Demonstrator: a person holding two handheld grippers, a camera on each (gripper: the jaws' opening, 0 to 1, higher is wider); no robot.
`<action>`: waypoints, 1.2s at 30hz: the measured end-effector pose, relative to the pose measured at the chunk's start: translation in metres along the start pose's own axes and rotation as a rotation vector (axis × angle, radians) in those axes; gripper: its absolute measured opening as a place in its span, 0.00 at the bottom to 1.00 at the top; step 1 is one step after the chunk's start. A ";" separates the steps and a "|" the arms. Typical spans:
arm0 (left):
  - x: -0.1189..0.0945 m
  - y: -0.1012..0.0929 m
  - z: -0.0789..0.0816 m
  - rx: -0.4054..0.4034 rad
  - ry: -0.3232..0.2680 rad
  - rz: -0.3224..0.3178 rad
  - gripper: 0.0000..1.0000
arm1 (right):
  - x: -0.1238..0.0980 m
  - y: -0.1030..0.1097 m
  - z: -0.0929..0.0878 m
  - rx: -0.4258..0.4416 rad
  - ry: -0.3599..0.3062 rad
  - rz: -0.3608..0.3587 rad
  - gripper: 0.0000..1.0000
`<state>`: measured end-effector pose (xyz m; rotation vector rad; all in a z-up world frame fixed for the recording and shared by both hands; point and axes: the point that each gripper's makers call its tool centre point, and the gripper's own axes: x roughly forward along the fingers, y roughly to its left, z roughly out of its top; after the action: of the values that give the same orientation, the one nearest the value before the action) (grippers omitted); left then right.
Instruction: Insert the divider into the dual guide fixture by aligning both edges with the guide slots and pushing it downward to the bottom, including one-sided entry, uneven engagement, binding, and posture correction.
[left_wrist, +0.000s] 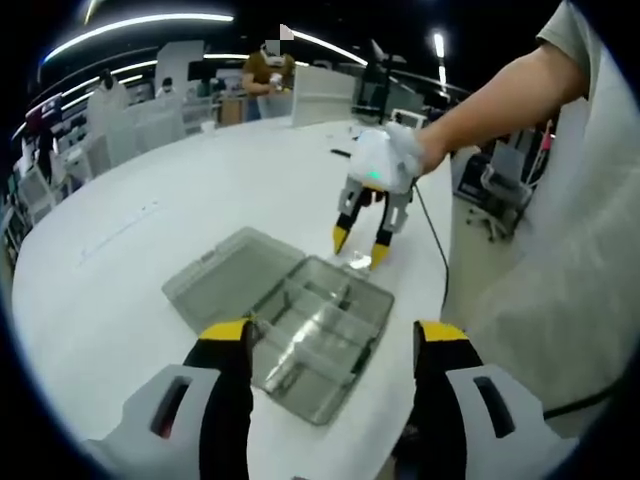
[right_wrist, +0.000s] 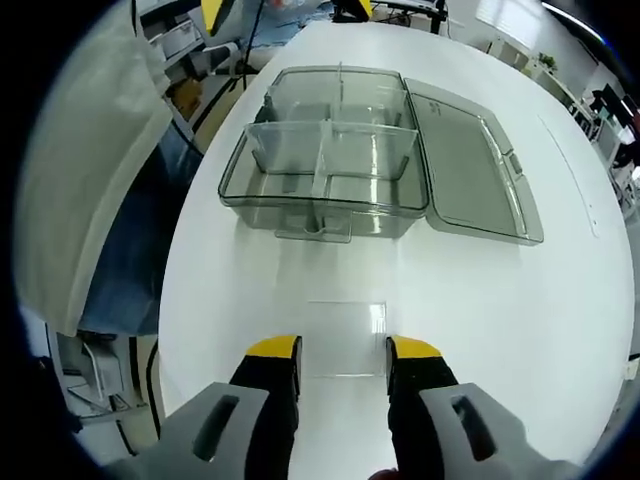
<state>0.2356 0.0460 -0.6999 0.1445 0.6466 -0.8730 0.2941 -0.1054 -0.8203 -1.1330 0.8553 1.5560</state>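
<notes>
Clear divider (right_wrist: 345, 338) lies flat, long axis toward the open fixture (right_wrist: 330, 160).

Table: broad white top (left_wrist: 200, 190), rounded edge.
Light: long ceiling strips (left_wrist: 140, 25), glowing against a dark ceiling.
Furniture: office chair (left_wrist: 497, 190) beside the table, desks and partitions (left_wrist: 150, 125) behind.
Far side: person standing (left_wrist: 265, 80).

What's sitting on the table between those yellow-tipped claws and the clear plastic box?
In the right gripper view, a flat clear divider lies on the white table, just ahead of the right gripper. Beyond it, bare tabletop runs to the open box.
</notes>
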 end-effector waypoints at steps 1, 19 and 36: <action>0.000 0.000 0.000 0.000 -0.001 0.001 0.63 | 0.000 0.000 0.000 -0.002 0.002 0.000 0.29; 0.003 -0.002 0.001 0.011 0.006 -0.002 0.68 | 0.000 0.001 0.002 0.002 0.022 -0.005 0.27; 0.007 -0.004 0.000 0.018 0.018 -0.009 0.68 | -0.005 0.004 0.003 0.031 0.003 -0.019 0.27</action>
<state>0.2357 0.0390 -0.7034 0.1664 0.6571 -0.8876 0.2894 -0.1053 -0.8144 -1.1187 0.8653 1.5209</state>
